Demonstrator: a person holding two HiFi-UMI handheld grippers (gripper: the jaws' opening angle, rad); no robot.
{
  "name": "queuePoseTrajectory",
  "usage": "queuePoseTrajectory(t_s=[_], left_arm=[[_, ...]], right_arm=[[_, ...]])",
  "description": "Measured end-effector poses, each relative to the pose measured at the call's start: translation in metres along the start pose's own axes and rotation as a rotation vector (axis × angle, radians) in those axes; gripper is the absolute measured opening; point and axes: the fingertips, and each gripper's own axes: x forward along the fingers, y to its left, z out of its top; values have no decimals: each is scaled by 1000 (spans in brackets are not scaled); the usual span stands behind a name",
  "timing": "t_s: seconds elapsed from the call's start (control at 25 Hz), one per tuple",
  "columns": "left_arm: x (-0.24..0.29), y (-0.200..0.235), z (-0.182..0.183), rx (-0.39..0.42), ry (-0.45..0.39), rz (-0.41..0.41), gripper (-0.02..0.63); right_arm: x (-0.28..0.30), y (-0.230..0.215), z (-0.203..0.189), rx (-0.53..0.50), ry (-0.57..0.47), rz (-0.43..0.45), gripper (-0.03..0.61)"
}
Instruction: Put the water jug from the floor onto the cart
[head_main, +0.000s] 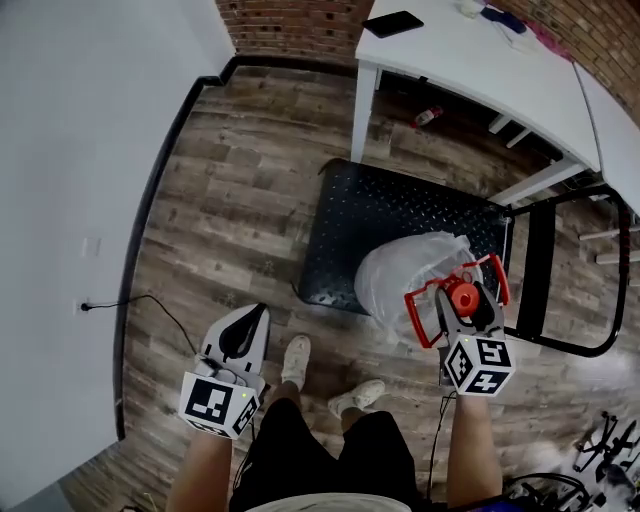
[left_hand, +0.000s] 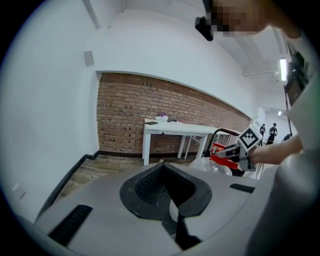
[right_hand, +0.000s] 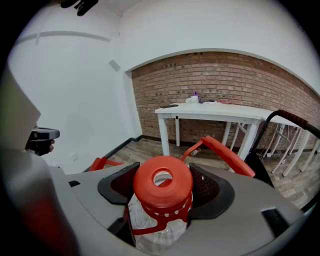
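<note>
A thin black cable (head_main: 150, 300) runs across the wooden floor (head_main: 230, 170) from the white wall at the left. The left gripper (head_main: 252, 322) hangs low over the boards, its jaws pressed together with nothing between them. Just right of it are the person's two pale shoes (head_main: 296, 358).

Past the shoes lies the cart (head_main: 400, 210), a black flat deck of studded plate with a black tubular handle (head_main: 541, 268) at its right end. The clear water jug (head_main: 405, 275) is over the near right part of that deck, partly overhanging its front edge. Whether its base rests on the plate or hangs above it is hard to judge from the head view.

The right gripper (head_main: 465, 303) pinches the jug by the neck. Its black jaws close on either side just under the red cap (right_hand: 162, 186), and the jug's red carrying handle (right_hand: 225, 152) stands out beyond them.

Farther right and back, a white worktop (head_main: 470, 55) stands against the brick wall (head_main: 290, 20). A flat black device (head_main: 392, 23), perhaps a phone, lies on it.
</note>
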Motion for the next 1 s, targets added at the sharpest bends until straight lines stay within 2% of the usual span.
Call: queuePoseTrajectory(t_s=[0.28,1.0], left_arm=[[-9,20,-21,-19,31,19,-2],[-9,22,-44,-38,55,21,-2]], right_arm=[[30,25,-22,-18,37,25,314],[48,28,-77,-19,106,12,315]])
